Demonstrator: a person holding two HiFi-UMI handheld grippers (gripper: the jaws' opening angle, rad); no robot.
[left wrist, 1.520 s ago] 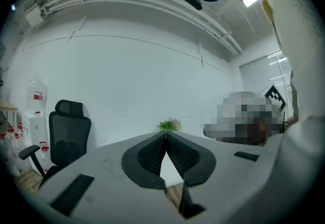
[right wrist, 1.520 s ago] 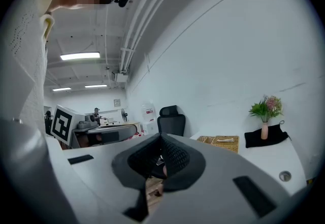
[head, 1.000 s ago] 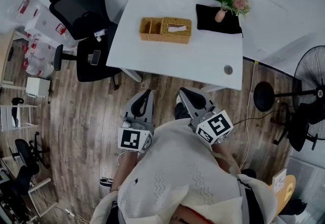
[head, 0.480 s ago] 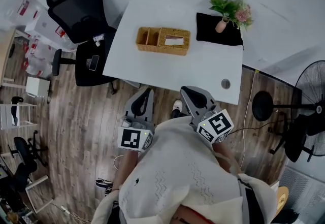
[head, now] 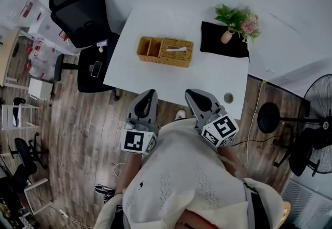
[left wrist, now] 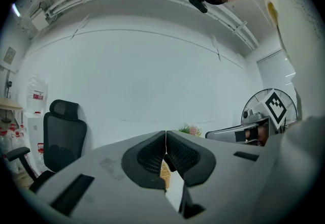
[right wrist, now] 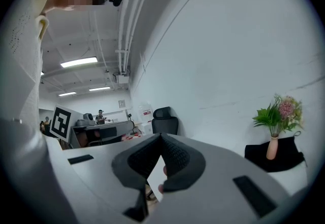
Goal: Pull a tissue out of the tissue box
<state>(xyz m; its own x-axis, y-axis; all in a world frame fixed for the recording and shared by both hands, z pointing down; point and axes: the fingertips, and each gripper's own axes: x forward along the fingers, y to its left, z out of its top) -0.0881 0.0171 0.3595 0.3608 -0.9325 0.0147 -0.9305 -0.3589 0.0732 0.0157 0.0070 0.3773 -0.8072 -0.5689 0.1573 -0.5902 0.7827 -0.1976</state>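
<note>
Near table (head: 207, 75), left gripper (head: 150, 93): jaws clenched, empty.
Right gripper (head: 193, 93): clenched, empty.
Tissue box (head: 176, 51): untouched, closer to both grippers than a second ago.

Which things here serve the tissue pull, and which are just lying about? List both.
For the job: wicker tissue box, tissue in its slot, left gripper, right gripper.

Lying about: flower vase, black mat, office chair, phone, standing fan.
</note>
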